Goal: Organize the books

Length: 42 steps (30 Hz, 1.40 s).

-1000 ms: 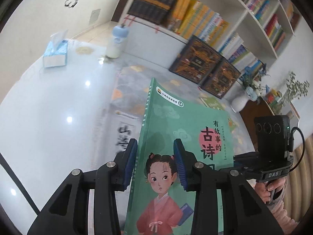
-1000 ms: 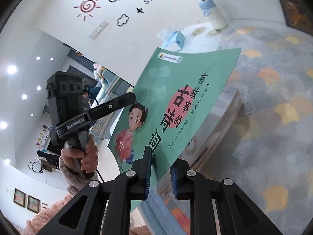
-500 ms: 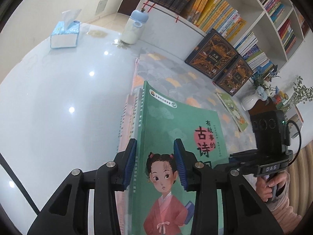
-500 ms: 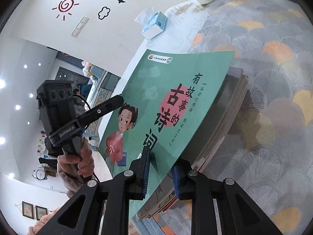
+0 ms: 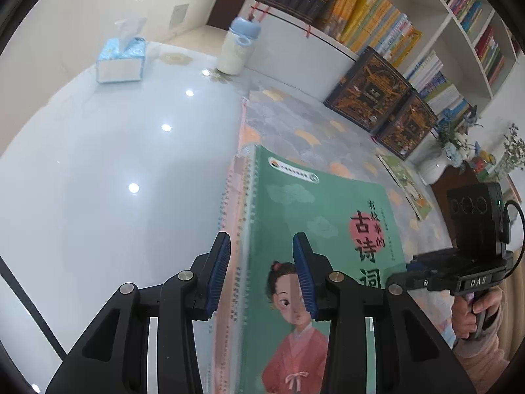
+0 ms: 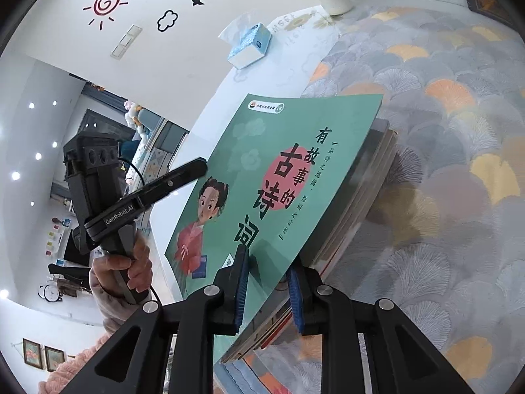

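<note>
The green book (image 5: 315, 229) lies on top of the stack (image 6: 354, 203) at the mat's (image 6: 459, 131) edge, squared to it. The left gripper (image 5: 261, 274) straddles its spine, the right gripper (image 6: 267, 290) its opposite edge; both seem to have just let go, jaws easing apart, probably to leave it there

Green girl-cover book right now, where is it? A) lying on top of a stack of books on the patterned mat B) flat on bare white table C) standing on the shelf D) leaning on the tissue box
A: the green paperback with the girl on its cover lies on a stack of books on the fan-patterned mat.
</note>
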Tool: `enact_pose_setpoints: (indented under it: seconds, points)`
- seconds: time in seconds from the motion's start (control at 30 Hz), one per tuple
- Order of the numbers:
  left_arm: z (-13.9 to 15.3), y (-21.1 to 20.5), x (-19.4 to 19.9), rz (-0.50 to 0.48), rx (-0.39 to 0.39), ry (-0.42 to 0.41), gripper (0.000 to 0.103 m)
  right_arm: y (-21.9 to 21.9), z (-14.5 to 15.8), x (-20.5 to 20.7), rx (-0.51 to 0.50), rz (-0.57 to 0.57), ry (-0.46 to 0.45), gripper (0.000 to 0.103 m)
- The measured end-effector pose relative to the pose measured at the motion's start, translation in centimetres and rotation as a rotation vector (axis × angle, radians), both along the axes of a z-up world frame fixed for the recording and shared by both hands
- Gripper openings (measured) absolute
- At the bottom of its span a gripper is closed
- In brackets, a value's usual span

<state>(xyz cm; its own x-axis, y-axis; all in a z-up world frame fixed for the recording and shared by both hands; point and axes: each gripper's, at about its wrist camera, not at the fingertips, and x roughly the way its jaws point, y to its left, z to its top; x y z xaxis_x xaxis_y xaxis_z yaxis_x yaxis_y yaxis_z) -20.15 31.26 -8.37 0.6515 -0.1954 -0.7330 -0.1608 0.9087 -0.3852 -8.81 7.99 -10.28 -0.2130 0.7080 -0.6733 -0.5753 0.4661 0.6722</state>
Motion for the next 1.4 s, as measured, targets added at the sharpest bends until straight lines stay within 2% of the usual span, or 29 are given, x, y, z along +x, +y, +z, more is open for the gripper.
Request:
enact_pose_setpoints:
  seconds: [0.1,0.23,0.4,0.53,0.57,0.6,0.67,0.8,0.87,1.07,1.17,1.23,1.4]
  points:
    - [1.0,0.4,-0.7,0.034,0.008,-0.022,0.036,0.4,0.1,0.0,-0.012,0.014,-0.015,0.023]
    - [2.5,-0.4,-1.4,0.056,0.086,-0.022,0.037,1.2,0.8,-0.3,-0.076,0.063,-0.076,0.025]
    - [5.2,-3.2,-1.9,0.083,0.204,-0.04,0.038,0.1,1.6,-0.4,-0.119,0.048,-0.132,0.028]
    - [6.6,-6.1,-1.3,0.062,0.199,-0.077,0.042,-2.8,2.3,0.1,-0.119,-0.002,-0.181,0.029]
    - [6.8,-7.0,-1.0,0.047,0.198,-0.085,0.042,-4.0,2.5,0.2,-0.117,-0.017,-0.196,0.032]
    - [7.0,-7.9,-0.6,0.028,0.197,-0.092,0.042,-5.4,2.5,0.4,-0.108,-0.033,-0.196,0.042]
    - [7.0,-10.7,0.6,-0.024,0.182,-0.102,0.042,-8.8,2.3,1.1,-0.073,-0.077,-0.177,0.051]
    - [5.9,-15.8,4.0,-0.101,0.139,-0.102,0.042,-16.5,1.6,2.5,-0.062,-0.209,-0.19,0.051]
    - [4.4,-18.6,6.4,-0.15,0.096,-0.074,0.042,-20.5,0.8,3.6,-0.049,-0.292,-0.149,0.051]
    - [-0.6,-25.5,12.2,-0.214,0.044,0.027,0.042,-31.9,-2.1,7.4,-0.009,-0.517,-0.025,0.051]
    - [-3.0,-28.6,14.1,-0.239,-0.022,0.075,0.042,-37.3,-3.8,10.4,-0.038,-0.647,0.012,0.052]
    - [-3.8,-30.6,15.8,-0.231,-0.075,0.08,0.042,-40.9,-5.2,12.9,-0.047,-0.745,0.047,0.052]
    - [-3.4,-34.8,19.5,-0.218,-0.058,0.037,0.042,-46.4,-5.0,17.2,0.0,-0.869,0.009,0.052]
